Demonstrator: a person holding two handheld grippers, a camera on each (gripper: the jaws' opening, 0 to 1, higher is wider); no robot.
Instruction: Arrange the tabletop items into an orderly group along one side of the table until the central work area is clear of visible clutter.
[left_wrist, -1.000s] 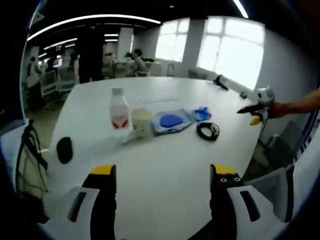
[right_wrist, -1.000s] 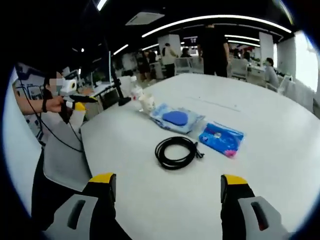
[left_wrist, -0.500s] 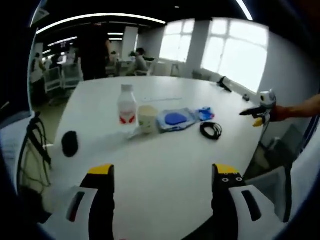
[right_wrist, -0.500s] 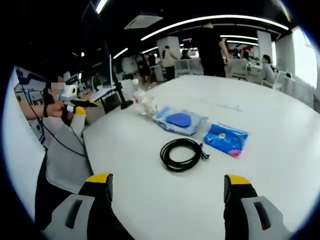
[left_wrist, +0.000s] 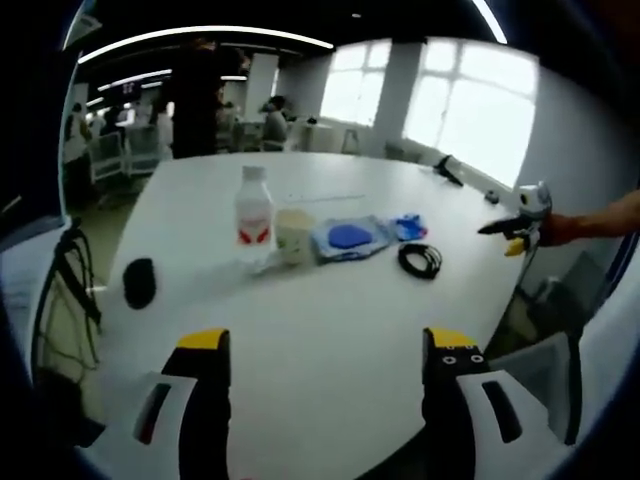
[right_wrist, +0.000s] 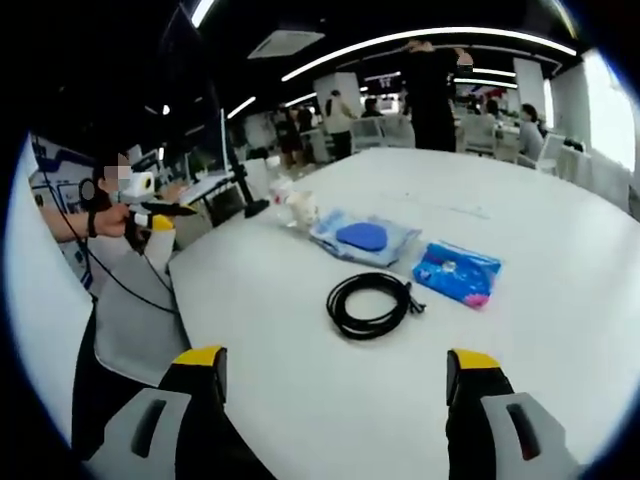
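Both grippers hang above the counter (right_wrist: 560, 230), jaws apart, nothing between them.

Right gripper (right_wrist: 335, 375): the cable (right_wrist: 372, 303), a black coil, lies straight ahead of the jaws, nearest of all the items. Beyond it and to the right sits the blue pack (right_wrist: 456, 272), its long axis slanting across the line of the jaws. Further ahead lies the clear bag (right_wrist: 364, 238) holding a blue disc, then the cup (right_wrist: 301, 209) and bottle (right_wrist: 279, 194), farthest off.

Left gripper (left_wrist: 320, 360): bottle (left_wrist: 254, 213) and cup (left_wrist: 294, 234) stand ahead, slightly left of centre, just beside each other. Bag (left_wrist: 347, 239), pack (left_wrist: 406, 227) and cable (left_wrist: 419, 260) trail off to the right. The mouse (left_wrist: 139, 282) lies apart on the far left.

Judgement: the right gripper is nearer the cable and pack; the left is nearer the mouse and bottle. The items form a loose row, so the outliers (mouse, cable) need moving most.

Versus 1 s ago: the right view's items sit slightly higher and to the right; the left view's row shifts little. This reads as camera drift; no item has moved relative to the others.
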